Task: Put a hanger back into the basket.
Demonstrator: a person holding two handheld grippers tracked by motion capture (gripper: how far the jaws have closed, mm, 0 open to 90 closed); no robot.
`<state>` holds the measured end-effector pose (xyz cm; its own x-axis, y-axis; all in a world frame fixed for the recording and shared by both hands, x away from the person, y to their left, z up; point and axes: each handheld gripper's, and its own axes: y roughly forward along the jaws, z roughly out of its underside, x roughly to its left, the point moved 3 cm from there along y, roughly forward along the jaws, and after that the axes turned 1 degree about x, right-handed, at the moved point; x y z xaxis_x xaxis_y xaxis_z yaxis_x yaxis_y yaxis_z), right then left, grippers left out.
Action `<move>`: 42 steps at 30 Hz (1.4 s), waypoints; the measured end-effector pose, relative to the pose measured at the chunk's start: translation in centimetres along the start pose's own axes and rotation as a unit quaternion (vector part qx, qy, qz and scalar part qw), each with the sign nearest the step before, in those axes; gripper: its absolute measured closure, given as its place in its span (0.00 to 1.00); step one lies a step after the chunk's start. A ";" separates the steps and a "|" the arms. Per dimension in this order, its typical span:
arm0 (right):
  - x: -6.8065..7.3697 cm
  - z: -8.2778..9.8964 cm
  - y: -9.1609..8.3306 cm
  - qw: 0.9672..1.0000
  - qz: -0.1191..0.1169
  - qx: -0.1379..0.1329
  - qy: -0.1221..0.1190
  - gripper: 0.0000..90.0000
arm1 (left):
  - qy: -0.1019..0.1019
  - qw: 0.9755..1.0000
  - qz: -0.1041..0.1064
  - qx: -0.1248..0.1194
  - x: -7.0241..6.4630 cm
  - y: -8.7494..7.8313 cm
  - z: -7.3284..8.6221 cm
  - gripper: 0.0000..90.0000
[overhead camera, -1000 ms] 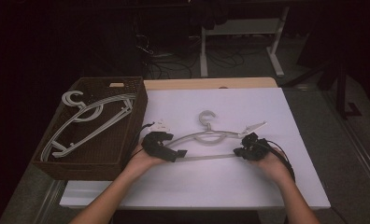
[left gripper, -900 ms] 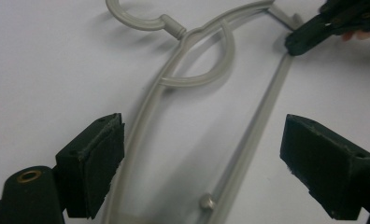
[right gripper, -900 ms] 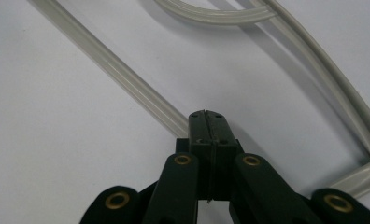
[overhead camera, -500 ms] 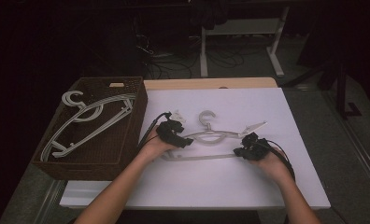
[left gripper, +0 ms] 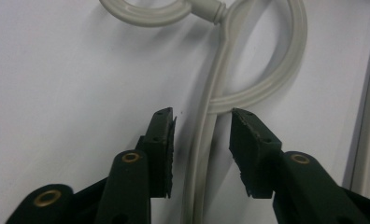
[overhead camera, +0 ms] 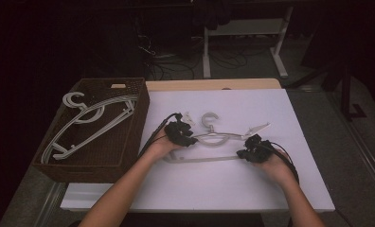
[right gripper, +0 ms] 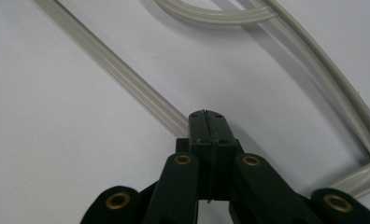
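- Left gripper (overhead camera: 180, 133), at centre-left of the high view, has its jaws partly apart and has just been closing; in the left gripper view the hanger's (left gripper: 206, 140) pale arm runs up between the two pads (left gripper: 167, 149) without either pad pressing on it yet.
- Right gripper (overhead camera: 252, 150), lower right of centre in the high view, has its jaws pressed fully together; whether the hanger's straight bottom bar is pinched between them cannot be told, though the bar (right gripper: 113, 70) runs in right to the jaw tips.
- Lying flat on the white tabletop (overhead camera: 290, 189), the hanger has its hook (overhead camera: 209, 118) pointing toward the top of the frame, between the two grippers.
- At the left of the frame sits a brown wicker basket (overhead camera: 129, 137) with more pale hangers (overhead camera: 81, 123) lying in it, well apart from the right gripper.
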<state>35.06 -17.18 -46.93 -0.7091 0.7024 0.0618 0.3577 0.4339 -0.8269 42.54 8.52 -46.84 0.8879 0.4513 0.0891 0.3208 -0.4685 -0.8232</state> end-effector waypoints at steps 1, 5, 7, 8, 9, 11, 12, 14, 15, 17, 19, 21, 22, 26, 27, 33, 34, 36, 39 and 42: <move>0.0 0.0 0.0 1.000 0.000 0.001 0.000 0.99 | -0.002 1.000 0.004 -0.001 0.0 0.0 0.1 0.69; 0.0 0.0 0.0 1.000 -0.001 0.001 0.001 0.99 | -0.001 1.000 0.010 -0.002 0.0 0.1 0.0 0.73; 0.0 0.0 0.0 1.000 -0.002 0.000 0.001 0.99 | 0.001 1.000 0.014 -0.001 -0.1 0.1 0.0 0.75; 0.0 0.0 0.0 1.000 -0.002 0.000 0.001 0.99 | 0.001 1.000 0.015 -0.001 -0.1 0.1 0.0 0.79; 0.0 0.0 0.0 1.000 -0.002 0.000 0.001 0.99 | -0.001 1.000 0.015 -0.002 -0.1 0.1 0.0 0.79; 0.0 0.0 0.0 1.000 -0.002 0.001 0.002 0.99 | -0.006 1.000 0.018 -0.003 -0.1 0.2 0.0 0.80; 0.0 0.0 0.0 1.000 -0.001 0.001 0.000 0.99 | -0.006 1.000 0.018 -0.003 -0.1 0.2 0.0 0.80; 0.0 0.0 0.0 1.000 -0.001 0.000 0.000 0.99 | -0.007 1.000 0.017 -0.005 -0.1 0.2 -0.1 0.80; 0.0 0.0 0.0 1.000 -0.001 0.000 -0.001 0.99 | -0.008 1.000 0.018 -0.005 -0.1 0.2 -0.1 0.80; 0.0 0.0 0.0 1.000 -0.002 0.000 -0.001 0.99 | -0.012 1.000 0.018 -0.007 -0.1 0.3 -0.1 0.81; 0.0 0.0 0.0 1.000 -0.004 0.000 -0.001 0.99 | -0.015 1.000 0.019 -0.008 0.0 0.3 -0.1 0.82; 0.0 0.0 0.0 1.000 -0.003 0.000 -0.001 0.99 | -0.015 1.000 0.020 -0.009 0.0 0.3 0.0 0.84; 0.0 0.0 0.0 1.000 -0.003 0.000 -0.001 0.99 | -0.014 1.000 0.019 -0.009 0.0 0.2 0.0 0.84; -0.1 0.0 0.0 1.000 -0.004 0.001 -0.001 0.99 | -0.004 1.000 0.017 -0.009 -0.1 0.2 0.0 0.88; -0.1 0.0 0.0 1.000 -0.002 0.001 -0.002 0.99 | 0.003 1.000 0.016 -0.007 -0.2 0.2 -0.1 0.88; -0.2 -0.1 0.0 1.000 -0.015 -0.005 0.003 0.99 | 0.010 0.999 0.036 -0.016 -0.8 0.0 0.0 0.92; -0.1 -0.2 -0.2 1.000 -0.019 -0.014 0.004 0.94 | 0.008 0.999 0.037 -0.018 -0.8 -0.1 0.0 0.92; -0.2 -0.4 -0.8 0.999 -0.026 -0.039 0.013 0.89 | 0.007 0.999 0.032 -0.022 -0.9 -0.4 -0.2 0.92; -0.3 -0.7 -2.1 0.996 -0.033 -0.074 0.022 0.81 | 0.004 0.999 0.025 -0.029 -0.8 -1.1 -0.4 0.92; -0.3 -0.8 -3.3 0.993 -0.035 -0.106 0.026 0.71 | -0.014 0.999 0.020 -0.048 -0.5 -2.5 -0.8 0.92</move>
<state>34.63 -18.38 -43.75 -0.7066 0.6918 0.1489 0.4317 0.5882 -0.6839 41.54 8.85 -44.34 0.8918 0.4506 0.0406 0.3166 -0.5574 -0.7675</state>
